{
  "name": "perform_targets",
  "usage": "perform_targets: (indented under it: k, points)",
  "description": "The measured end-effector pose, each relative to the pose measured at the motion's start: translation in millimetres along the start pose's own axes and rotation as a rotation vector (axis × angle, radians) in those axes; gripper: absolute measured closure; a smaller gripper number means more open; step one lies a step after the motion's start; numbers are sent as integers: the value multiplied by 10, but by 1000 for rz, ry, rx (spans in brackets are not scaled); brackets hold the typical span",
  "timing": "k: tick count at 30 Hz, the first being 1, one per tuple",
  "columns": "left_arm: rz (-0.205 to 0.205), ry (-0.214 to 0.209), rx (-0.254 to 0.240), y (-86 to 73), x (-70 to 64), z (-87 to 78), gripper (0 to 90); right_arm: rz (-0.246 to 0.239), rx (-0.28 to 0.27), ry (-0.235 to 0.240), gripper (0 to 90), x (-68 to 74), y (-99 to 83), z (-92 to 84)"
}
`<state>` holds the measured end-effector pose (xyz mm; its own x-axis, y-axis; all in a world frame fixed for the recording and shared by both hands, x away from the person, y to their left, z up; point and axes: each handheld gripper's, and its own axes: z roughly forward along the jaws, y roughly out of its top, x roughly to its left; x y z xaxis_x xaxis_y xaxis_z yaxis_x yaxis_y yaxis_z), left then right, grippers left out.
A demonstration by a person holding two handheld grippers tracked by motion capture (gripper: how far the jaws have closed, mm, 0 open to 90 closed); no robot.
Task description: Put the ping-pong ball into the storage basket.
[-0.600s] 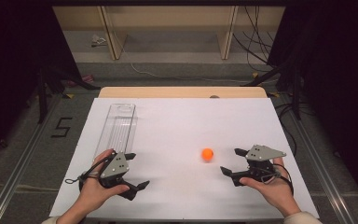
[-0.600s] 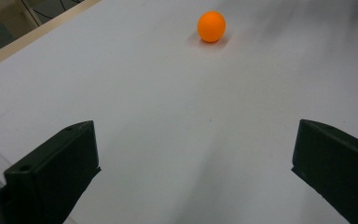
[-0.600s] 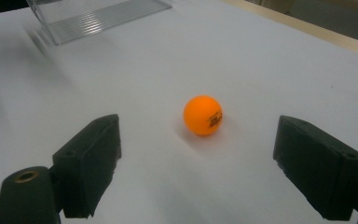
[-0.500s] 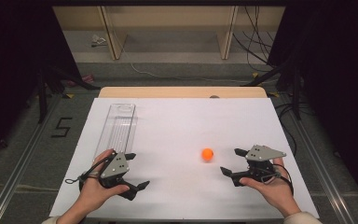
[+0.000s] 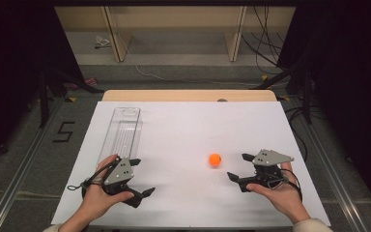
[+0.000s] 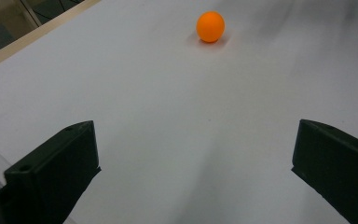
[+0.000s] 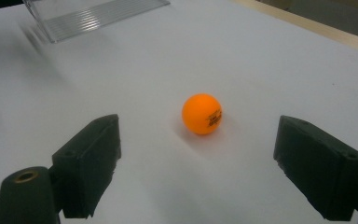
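An orange ball (image 5: 215, 160) lies on the white table top (image 5: 193, 125), right of centre near the front. My right gripper (image 5: 236, 166) rests just to its right, held in a hand and pointing left at it. In the right gripper view the ball (image 7: 202, 114) sits a short way ahead of the right gripper (image 7: 199, 145), whose jaws stand wide open and clear of it. My left gripper (image 5: 142, 176) lies at the front left, also open with nothing between its jaws (image 6: 195, 140). The ball (image 6: 210, 26) shows far ahead of it.
A long clear plastic tray (image 5: 122, 133) lies lengthwise on the table's left side, its near end just behind my left hand; its ribbed end (image 7: 93, 14) shows beyond the ball. The table's wooden far edge (image 5: 188, 95) borders the floor, shelving and cables.
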<state>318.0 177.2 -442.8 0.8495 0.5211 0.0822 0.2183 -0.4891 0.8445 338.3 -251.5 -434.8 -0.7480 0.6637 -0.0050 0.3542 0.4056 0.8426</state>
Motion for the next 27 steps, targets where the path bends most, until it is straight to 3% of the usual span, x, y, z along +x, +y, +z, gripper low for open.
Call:
perform_targets:
  k: [27]
  points:
    - [2, -1, 4, 0, -5, 8, 0, -6, 20, -1, 158, -62, 108, 274]
